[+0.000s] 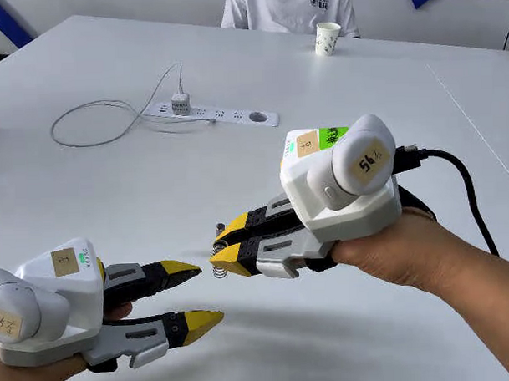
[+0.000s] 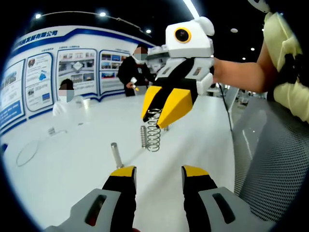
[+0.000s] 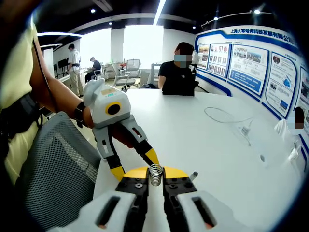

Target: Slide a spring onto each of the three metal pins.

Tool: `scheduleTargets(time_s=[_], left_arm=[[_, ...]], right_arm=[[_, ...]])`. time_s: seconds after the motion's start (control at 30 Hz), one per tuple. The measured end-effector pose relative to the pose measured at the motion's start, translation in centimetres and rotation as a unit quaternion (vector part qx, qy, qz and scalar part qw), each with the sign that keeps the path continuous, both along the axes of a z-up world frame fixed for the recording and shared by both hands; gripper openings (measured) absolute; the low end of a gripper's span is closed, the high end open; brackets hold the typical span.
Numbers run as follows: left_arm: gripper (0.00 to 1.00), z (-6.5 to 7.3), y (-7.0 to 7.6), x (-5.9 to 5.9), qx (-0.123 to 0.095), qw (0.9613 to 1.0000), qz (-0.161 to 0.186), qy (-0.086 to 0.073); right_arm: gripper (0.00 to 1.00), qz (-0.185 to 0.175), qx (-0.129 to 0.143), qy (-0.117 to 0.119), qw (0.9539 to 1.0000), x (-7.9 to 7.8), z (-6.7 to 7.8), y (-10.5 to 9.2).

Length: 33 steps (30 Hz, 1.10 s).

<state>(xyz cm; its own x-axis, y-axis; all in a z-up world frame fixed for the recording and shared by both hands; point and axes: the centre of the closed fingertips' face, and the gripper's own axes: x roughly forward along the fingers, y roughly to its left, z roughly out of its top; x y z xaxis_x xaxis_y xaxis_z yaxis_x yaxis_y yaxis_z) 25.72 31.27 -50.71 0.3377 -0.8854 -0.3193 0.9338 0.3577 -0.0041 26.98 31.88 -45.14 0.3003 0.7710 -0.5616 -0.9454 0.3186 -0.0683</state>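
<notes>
A white table (image 1: 237,183) is carrying the work toward its near edge. The left gripper (image 1: 210,294) is hanging open behind a bare pin (image 2: 116,154). The right gripper (image 1: 215,246) is pinching a spring (image 2: 153,129) by its top coils. Light and bendy, the spring is probably best held near that end.

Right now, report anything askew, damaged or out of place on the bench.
Nothing stands out. The right tool is shut on a spring that hangs straight and looks undeformed. The bare pin stands upright, and the left tool is open, holding nothing.
</notes>
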Motion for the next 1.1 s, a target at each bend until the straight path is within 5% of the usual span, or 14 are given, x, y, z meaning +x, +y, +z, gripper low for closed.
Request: scheduleTargets(time_s=[1.1], left_arm=[[0.41,-0.4,0.6,0.5,-0.002,0.9999,0.011,0.007]], right_arm=[[0.12,-0.089,0.012,-0.023,0.9957,7.4,-0.1,-1.0]])
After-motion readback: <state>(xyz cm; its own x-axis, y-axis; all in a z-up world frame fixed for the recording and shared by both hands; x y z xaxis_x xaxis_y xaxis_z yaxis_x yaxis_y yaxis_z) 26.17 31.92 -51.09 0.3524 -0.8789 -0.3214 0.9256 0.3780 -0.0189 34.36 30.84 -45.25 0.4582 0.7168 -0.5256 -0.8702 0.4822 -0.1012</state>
